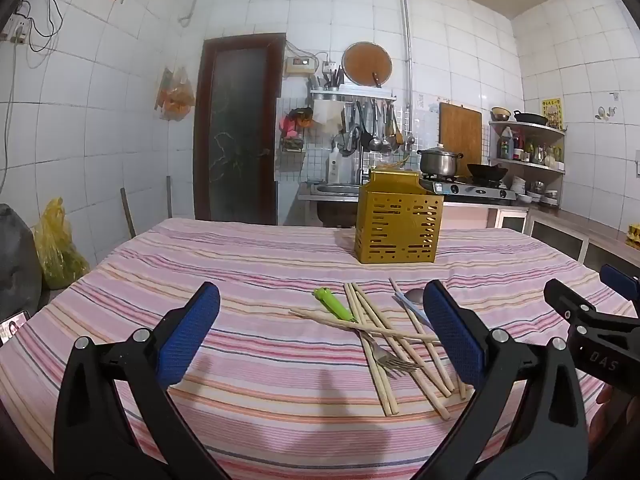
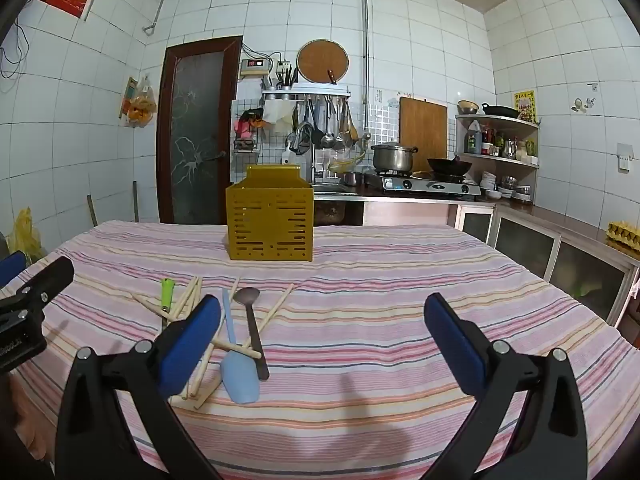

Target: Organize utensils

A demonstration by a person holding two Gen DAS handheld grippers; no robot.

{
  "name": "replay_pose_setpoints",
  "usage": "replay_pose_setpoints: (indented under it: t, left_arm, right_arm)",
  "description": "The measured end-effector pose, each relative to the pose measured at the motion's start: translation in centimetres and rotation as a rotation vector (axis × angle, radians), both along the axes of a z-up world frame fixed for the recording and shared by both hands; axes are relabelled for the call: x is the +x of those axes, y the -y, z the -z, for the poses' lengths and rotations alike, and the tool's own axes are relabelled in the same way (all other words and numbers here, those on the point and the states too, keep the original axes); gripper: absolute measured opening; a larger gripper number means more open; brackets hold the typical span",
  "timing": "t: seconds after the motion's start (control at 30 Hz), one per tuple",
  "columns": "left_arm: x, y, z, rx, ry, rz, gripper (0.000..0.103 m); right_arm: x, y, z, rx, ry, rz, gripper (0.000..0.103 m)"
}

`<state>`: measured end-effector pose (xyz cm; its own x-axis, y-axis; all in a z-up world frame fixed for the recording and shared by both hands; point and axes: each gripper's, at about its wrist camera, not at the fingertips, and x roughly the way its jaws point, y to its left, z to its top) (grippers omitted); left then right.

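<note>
On the table point(image 1: 240, 380) a utensil holder point(image 1: 398, 227) stands toward the far edge; nearer lies a loose heap of chopsticks point(image 1: 384, 344) crossing one another. A fork point(image 1: 384, 354) lies on them; a spatula point(image 2: 236, 364) and a spoon point(image 2: 252, 328) lie side by side at the heap's right.

Tablecloth: the striped cloth point(image 1: 260, 264) under both claws runs in pink, white, orange and dark bands.
Holder: the mustard-yellow slotted plastic utensil box point(image 2: 269, 224) stands beyond the claws.
Utensils: pale wooden chopsticks point(image 1: 400, 344), a lime-green-handled steel fork point(image 1: 336, 305), a light-blue silicone spatula point(image 2: 237, 372) and a dark-grey metal spoon point(image 2: 250, 312) lie between the claws.
Claws: the left gripper point(image 1: 320, 334) and right gripper point(image 2: 322, 340) are black with blue pads.
</note>
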<state>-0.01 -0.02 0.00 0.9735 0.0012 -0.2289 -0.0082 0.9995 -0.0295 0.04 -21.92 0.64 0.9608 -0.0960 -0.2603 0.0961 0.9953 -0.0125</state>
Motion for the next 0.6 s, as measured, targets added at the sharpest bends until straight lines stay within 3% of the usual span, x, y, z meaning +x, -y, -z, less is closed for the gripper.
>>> replay_pose_setpoints:
  t: [0.6]
  left_arm:
    - [0.32,-0.14,-0.15,0.009,0.009,0.001,0.098]
  right_arm:
    - [-0.45,-0.02,0.03,0.002,0.002,0.005,0.099]
